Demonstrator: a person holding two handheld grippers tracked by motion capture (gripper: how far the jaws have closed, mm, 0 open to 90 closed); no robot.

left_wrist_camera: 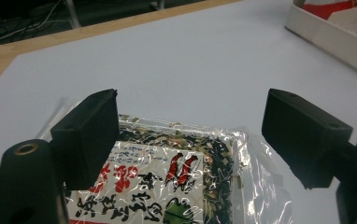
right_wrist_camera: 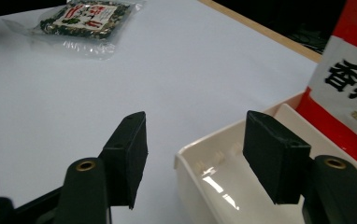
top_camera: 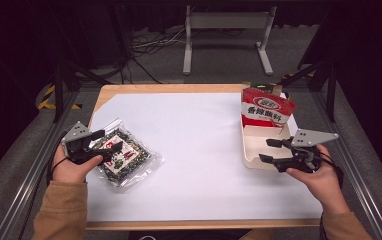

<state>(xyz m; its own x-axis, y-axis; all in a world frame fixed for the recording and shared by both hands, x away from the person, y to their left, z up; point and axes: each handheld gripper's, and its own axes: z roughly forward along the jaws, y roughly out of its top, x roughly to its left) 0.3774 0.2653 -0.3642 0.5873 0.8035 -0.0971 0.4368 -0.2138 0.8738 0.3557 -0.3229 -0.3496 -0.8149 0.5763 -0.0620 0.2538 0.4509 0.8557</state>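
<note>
Jaws of left gripper (top_camera: pixel 110 142) wide over clear packet (top_camera: pixel 124 156) (dried greens inside), right gripper (top_camera: pixel 267 150) jaws wide astride near wall of white tray (top_camera: pixel 246 145), red packet (top_camera: pixel 266 108) propped within.

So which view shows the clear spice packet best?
The left gripper view: the clear spice packet lies close between the open jaws, print and contents legible. The high view shows it whole but small, partly behind the left tool. The right gripper view shows it distant.

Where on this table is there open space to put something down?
The broad white sheet between the clear packet and the white tray is bare. It is crowded at the left gripper over the packet, and at the right gripper by the tray's corner.
</note>
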